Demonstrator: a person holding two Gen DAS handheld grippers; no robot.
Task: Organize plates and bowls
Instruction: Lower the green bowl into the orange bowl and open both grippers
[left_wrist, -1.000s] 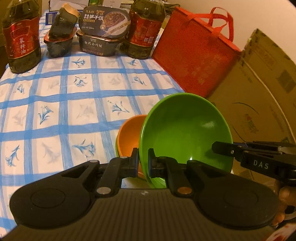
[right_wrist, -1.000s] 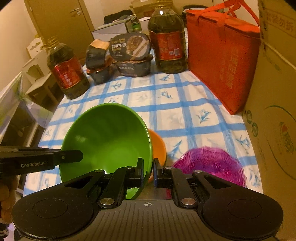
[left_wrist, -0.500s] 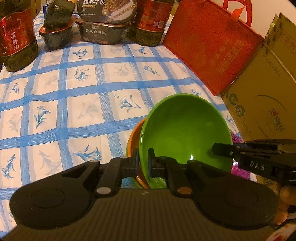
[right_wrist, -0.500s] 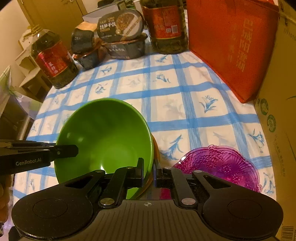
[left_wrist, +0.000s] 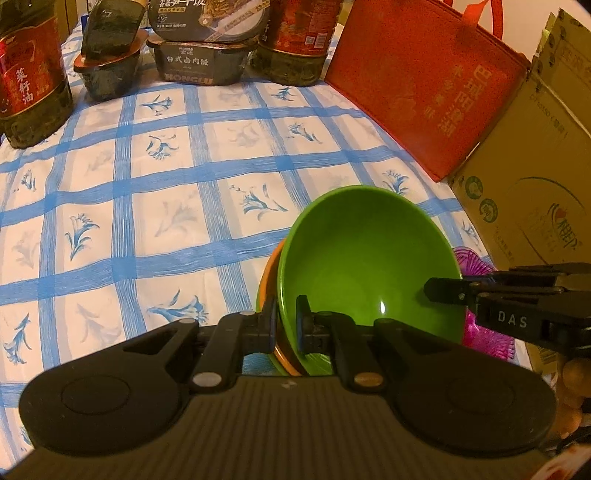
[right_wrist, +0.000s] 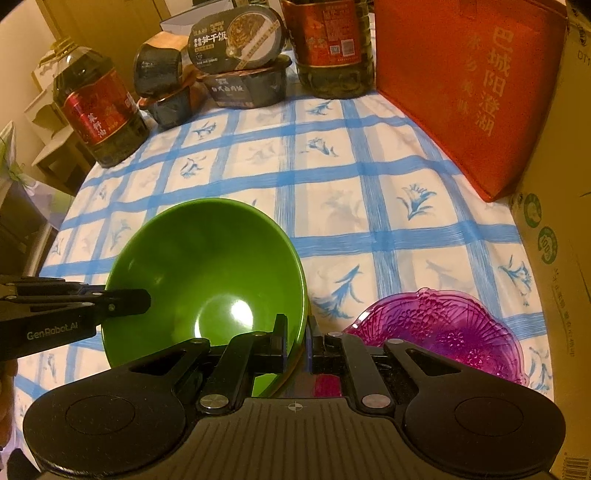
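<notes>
Table covered by blue-checked floral cloth (right_wrist: 369, 206). Set at far edge: two oil bottles (right_wrist: 98, 118), stacked meal boxes (right_wrist: 243, 86), red bag (right_wrist: 476, 88). Purple glass dish (right_wrist: 443, 328) placed near edge, beside cardboard box (right_wrist: 561, 258).

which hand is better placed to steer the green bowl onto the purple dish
Right. Its tongs grip the green bowl on the rim nearest the purple dish, which lies just beside them. The left tongs hold the far rim, with the orange bowl.

The green bowl (right_wrist: 207, 273) is clamped at opposite rims by the right gripper (right_wrist: 296, 338) and left gripper (right_wrist: 142, 298); a purple dish (right_wrist: 447, 328) is seen beside it.
</notes>
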